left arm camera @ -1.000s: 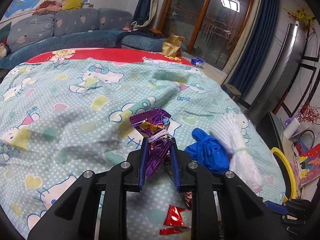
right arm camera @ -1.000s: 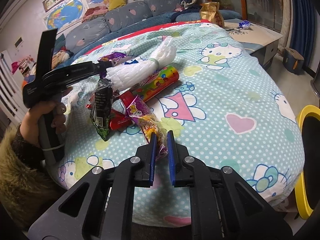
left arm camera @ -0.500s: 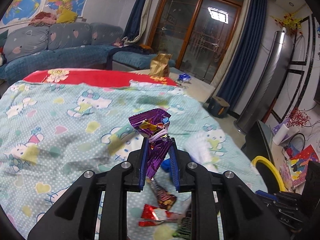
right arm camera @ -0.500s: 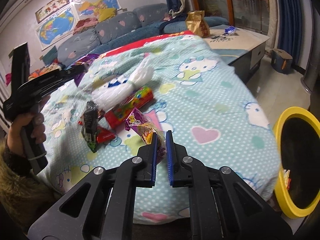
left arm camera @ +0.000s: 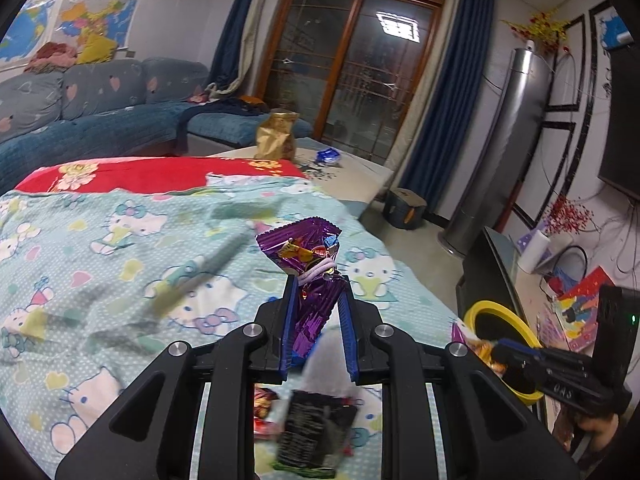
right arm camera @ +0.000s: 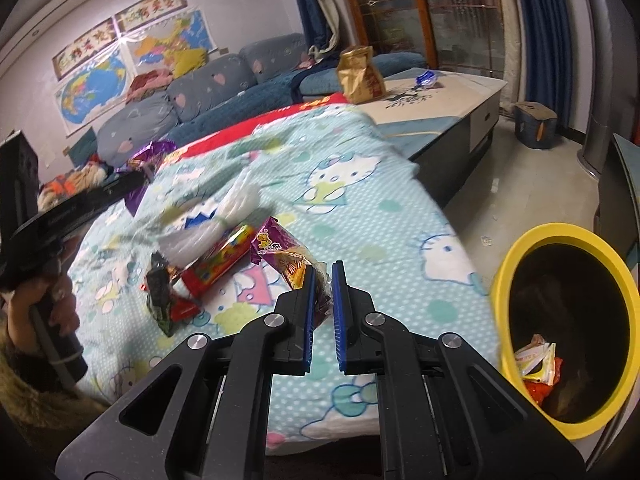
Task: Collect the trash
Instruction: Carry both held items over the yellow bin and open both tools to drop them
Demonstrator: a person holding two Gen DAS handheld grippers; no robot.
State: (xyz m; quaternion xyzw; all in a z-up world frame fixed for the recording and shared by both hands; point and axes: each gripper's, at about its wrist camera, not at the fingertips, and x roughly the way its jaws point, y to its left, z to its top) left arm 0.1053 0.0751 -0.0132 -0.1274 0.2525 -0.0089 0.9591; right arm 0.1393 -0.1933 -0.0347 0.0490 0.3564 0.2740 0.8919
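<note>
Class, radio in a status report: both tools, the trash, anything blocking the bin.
Left tool shut on purple wrapper. Right tool shut on snack packet. Yellow bin beside bed, mouth unobstructed. More wrappers on the blanket.

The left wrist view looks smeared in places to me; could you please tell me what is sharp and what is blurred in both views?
Left wrist view: the left claw and its purple wrapper are sharp, while the bedsheet and the dark packet below are motion-smeared. Right wrist view: the right claw is crisp, the white bundle streaked, the yellow bin fairly clear; both views bulge with fisheye.
</note>
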